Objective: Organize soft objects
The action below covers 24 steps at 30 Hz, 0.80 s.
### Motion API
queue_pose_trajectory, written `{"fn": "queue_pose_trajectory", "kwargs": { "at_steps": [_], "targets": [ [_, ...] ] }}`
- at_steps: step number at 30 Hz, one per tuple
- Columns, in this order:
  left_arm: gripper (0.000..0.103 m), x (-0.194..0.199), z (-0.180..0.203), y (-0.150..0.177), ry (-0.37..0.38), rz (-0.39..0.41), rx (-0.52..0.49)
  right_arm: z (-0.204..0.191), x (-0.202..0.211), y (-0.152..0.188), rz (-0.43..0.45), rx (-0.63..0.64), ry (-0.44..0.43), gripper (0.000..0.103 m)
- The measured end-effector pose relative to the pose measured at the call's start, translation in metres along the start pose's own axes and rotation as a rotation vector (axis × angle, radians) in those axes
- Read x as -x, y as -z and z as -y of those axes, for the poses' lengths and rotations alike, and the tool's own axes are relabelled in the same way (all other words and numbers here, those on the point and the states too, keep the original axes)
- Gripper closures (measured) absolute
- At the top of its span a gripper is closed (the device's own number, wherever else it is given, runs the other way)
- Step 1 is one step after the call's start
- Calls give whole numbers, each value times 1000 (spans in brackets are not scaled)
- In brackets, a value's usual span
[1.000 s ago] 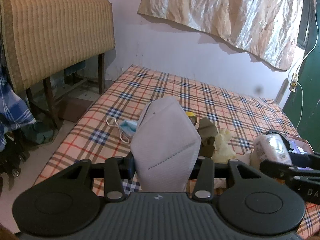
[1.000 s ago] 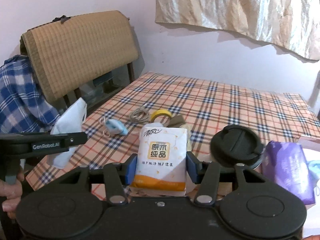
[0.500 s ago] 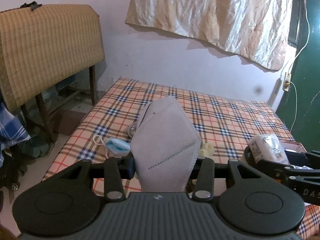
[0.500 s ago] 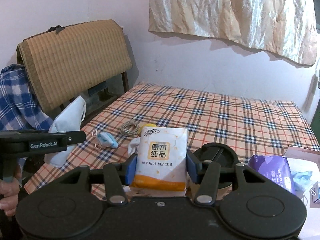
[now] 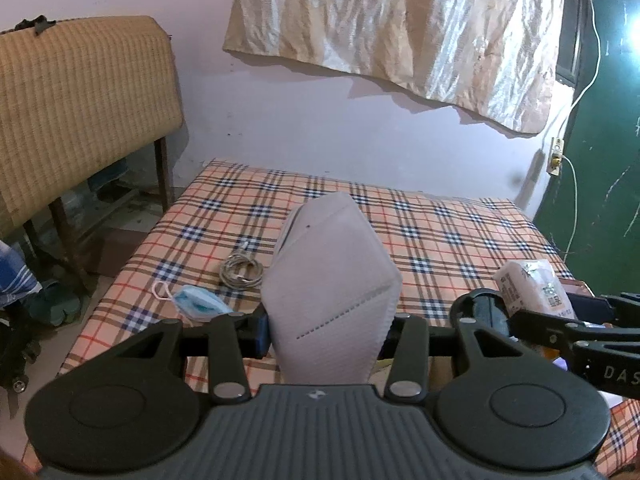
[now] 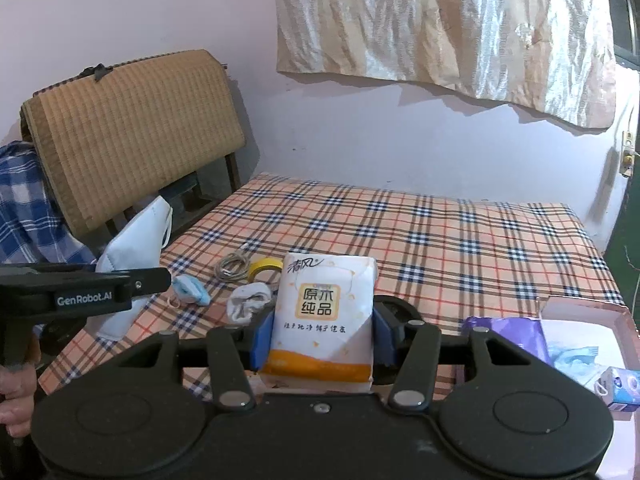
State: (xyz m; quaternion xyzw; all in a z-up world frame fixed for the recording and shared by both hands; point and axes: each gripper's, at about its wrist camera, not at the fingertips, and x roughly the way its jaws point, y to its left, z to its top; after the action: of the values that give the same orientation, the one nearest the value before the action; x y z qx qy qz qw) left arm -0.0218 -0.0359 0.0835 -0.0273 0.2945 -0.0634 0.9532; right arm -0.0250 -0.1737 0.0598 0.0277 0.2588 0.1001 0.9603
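Note:
My left gripper (image 5: 326, 330) is shut on a white folded respirator mask (image 5: 330, 276), which stands upright between its pads above the plaid-covered table (image 5: 448, 240). My right gripper (image 6: 322, 340) is shut on a white and orange tissue pack (image 6: 324, 312). Each view catches the other gripper: the right gripper (image 5: 560, 326) with its tissue pack (image 5: 532, 288) at the right edge, the left gripper (image 6: 96, 294) with its mask (image 6: 134, 248) at the left. On the table lie a blue surgical mask (image 5: 198, 304) and a white balled cloth (image 6: 250, 304).
A coiled cable (image 5: 240, 270) and a yellow tape roll (image 6: 264, 268) lie near the blue mask (image 6: 190, 288). At the right stand a purple packet (image 6: 516, 332) and an open box (image 6: 588, 312). A woven mat on a chair (image 5: 80, 100) stands left of the table.
Both grippers have risen and drawn back from the table, each keeping its hold. The table items now sit lower and farther off in both views.

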Motion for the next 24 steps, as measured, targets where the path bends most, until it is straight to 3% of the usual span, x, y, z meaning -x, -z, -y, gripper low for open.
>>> {"fn": "queue_pose_trajectory", "kwargs": {
  "at_steps": [24],
  "targets": [
    [57, -12, 51, 3, 91, -30, -58, 50, 19, 4, 12, -61, 74, 41]
  ]
}}
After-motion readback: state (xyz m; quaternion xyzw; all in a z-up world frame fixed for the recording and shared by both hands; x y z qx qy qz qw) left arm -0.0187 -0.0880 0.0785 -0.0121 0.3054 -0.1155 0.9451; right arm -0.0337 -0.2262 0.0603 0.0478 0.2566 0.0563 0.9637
